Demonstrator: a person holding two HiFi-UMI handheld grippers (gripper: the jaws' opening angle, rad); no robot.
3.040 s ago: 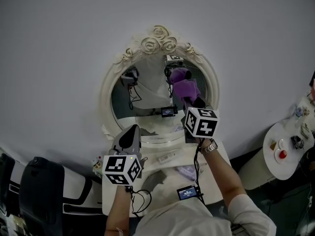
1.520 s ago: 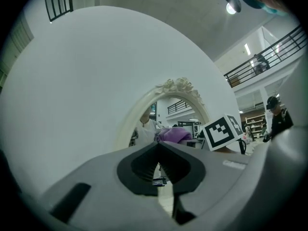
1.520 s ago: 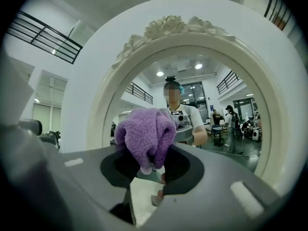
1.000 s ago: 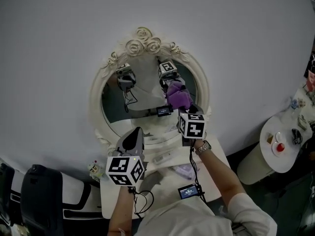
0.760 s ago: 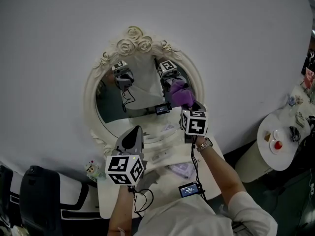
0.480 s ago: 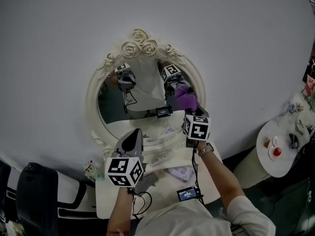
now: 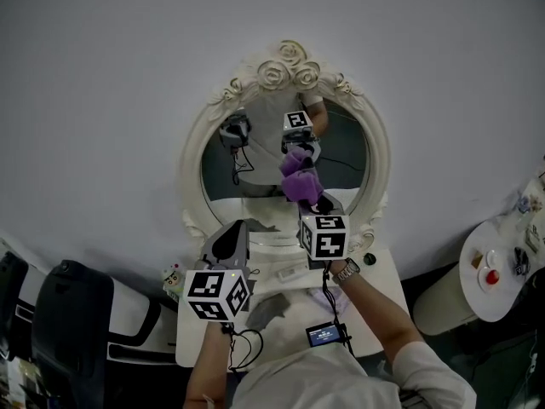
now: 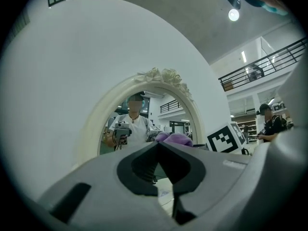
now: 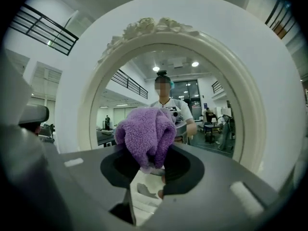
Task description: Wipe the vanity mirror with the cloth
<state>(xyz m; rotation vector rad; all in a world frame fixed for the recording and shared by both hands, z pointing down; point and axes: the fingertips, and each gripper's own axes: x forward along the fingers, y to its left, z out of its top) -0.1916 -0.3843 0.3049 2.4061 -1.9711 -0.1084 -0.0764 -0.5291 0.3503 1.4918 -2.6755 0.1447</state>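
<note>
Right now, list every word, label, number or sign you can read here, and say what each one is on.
No text can be read in any of these views.
Left marker cube and right marker cube: black-and-white square patterns only, no letters or digits.
Small lit screen: too small to read.
Little printed item beside the table's left end: print too small to read.

The right gripper (image 9: 149,170) hides the bottom of the vanity mirror (image 9: 250,124).
</note>
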